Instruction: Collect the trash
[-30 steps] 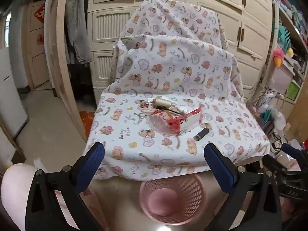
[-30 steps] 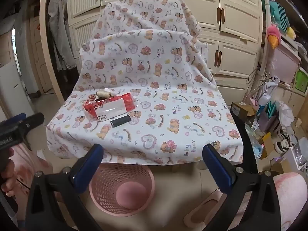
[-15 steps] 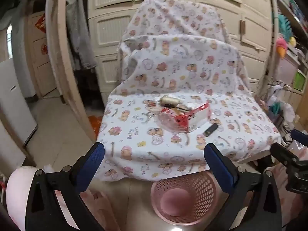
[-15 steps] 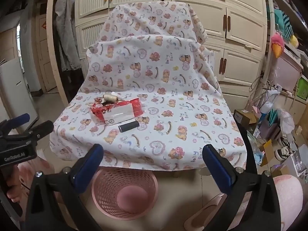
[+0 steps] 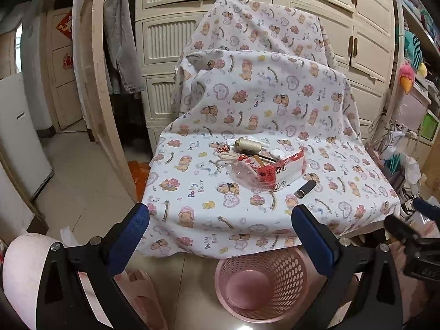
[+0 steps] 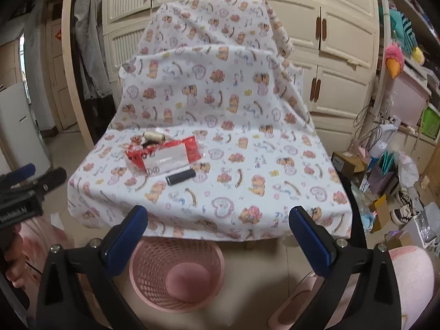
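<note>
A red and clear plastic wrapper (image 5: 271,170) (image 6: 165,156) lies on a table covered with a bear-print cloth (image 5: 209,200) (image 6: 247,181). Beside it lie a black cylinder (image 5: 304,189) (image 6: 180,177), a cream thread spool (image 5: 246,145) (image 6: 154,136) and small scraps. A pink mesh bin (image 5: 261,283) (image 6: 176,272) stands on the floor below the table's front edge. My left gripper (image 5: 220,236) is open and empty, above the bin and short of the table. My right gripper (image 6: 218,236) is open and empty, likewise short of the table.
Cream cupboards (image 5: 330,27) stand behind the cloth-draped chair back. A wooden frame (image 5: 96,82) and a white appliance (image 5: 19,137) are at the left. Cluttered shelves, boxes and shoes (image 6: 398,178) fill the right side.
Both grippers have shifted to the left and drawn a little nearer the table; the bin and trash now sit more to the right in the left view. Both stay open.
</note>
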A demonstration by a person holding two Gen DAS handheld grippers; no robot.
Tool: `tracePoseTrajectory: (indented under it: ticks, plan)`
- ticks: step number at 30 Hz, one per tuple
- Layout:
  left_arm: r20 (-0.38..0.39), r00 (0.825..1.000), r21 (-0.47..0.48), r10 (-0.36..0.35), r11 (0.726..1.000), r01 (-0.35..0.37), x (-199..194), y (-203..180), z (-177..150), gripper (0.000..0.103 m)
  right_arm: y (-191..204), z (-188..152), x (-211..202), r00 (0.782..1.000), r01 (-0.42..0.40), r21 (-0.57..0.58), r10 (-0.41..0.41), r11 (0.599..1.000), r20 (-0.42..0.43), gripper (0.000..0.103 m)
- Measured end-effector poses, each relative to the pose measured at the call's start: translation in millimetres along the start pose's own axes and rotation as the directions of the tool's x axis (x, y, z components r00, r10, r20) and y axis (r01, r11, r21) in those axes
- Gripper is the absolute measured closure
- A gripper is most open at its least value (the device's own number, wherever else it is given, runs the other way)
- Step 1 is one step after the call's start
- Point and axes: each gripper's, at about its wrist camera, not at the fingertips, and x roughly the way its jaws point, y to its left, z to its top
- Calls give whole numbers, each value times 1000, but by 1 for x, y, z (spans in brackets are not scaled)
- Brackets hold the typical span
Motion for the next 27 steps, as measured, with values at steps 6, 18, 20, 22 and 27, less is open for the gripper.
tracePoseTrajectory:
  ticks: [6, 18, 20, 22, 27]
  plan:
    - [29, 999, 22, 32, 999, -33, -5, 4, -1, 1, -4, -3, 4, 1000, -17, 17, 17, 1000, -24, 0]
    - [31, 998, 39, 59, 997, -60, -5, 1, -3, 1, 0, -3, 3, 1000, -9, -1, 9, 1000, -16, 0]
    - [27, 997, 41, 72, 996, -73, -2, -1, -4, 1, 1, -3, 2, 1000, 7, -5, -7, 1000, -7, 0]
    - [21, 997, 43, 72, 996, -73, 0, -3, -4, 1, 4, -3, 2, 1000, 23, -25, -23, 999, 4, 2]
    - [17, 998, 18, 68, 997, -69, 2, -1, -3, 1, 4, -2, 2, 999, -33, -15, 33, 999, -15, 11]
